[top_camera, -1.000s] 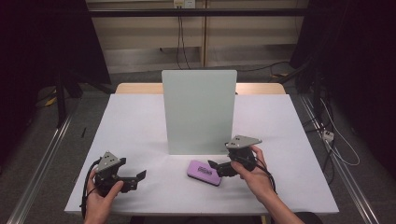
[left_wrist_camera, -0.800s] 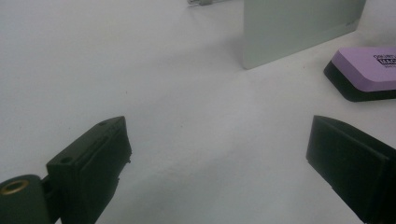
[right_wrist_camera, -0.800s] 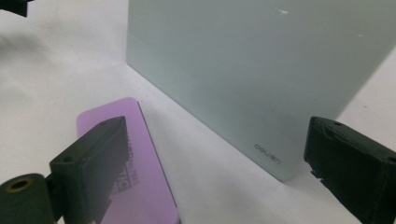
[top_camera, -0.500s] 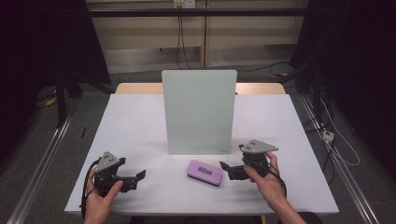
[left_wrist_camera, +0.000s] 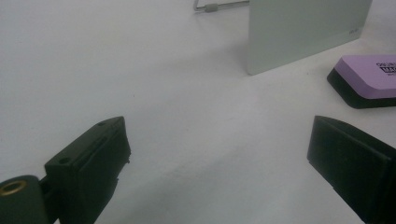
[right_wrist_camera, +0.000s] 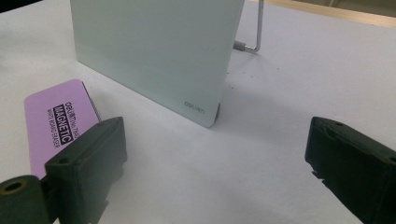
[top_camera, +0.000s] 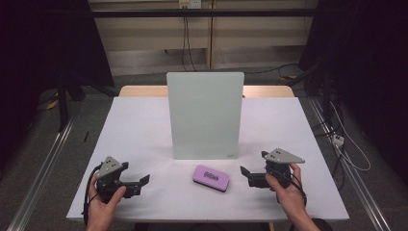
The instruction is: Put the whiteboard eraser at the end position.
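The right gripper's own view cuts off the near end of the purple eraser behind a jaw; the left gripper view crops the eraser at the frame edge. The eraser lies flat on the white table before the upright board, its long axis running roughly left-right, slightly slanted. The right gripper, jaws spread with nothing between them, sits just right of the eraser, pointing toward it. The left gripper, jaws apart and holding nothing, rests low on the table, well apart from the eraser.
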`<state>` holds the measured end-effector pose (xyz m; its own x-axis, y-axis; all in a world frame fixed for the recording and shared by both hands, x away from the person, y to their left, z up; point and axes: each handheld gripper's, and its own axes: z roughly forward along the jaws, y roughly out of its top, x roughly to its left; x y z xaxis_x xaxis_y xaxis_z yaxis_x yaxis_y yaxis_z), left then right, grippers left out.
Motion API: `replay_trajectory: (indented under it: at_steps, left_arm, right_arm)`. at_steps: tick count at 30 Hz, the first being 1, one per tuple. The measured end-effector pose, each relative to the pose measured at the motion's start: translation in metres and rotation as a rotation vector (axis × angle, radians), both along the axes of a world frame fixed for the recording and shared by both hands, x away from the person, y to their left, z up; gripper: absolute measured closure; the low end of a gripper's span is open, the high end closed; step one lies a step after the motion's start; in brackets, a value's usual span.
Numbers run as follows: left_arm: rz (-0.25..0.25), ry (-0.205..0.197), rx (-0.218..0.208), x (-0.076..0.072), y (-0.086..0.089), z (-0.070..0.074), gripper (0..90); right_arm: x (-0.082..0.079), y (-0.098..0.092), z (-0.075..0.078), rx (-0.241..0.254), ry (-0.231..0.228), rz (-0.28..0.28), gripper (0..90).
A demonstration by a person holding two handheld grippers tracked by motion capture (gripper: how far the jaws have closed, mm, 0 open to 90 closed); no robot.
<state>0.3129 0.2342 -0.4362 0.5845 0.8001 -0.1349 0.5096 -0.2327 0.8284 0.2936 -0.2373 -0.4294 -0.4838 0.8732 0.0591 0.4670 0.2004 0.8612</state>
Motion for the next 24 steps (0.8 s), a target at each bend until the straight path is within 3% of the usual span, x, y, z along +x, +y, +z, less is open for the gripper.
replay_trajectory:
  at_steps: [6,16,24]
  left_arm:
    - [0.001,-0.003,-0.012,0.0,0.001,0.0,5.2]
    - [0.022,-0.016,-0.018,0.0,0.002,0.002,5.1]
    - [0.019,-0.022,-0.015,0.0,0.001,0.002,5.1]
  right_arm:
    - [-0.005,-0.009,-0.005,0.009,-0.023,-0.035,6.1]
    - [-0.016,-0.023,-0.008,0.008,-0.016,-0.07,6.2]
    - [-0.024,-0.027,-0.008,0.009,-0.049,-0.093,5.7]
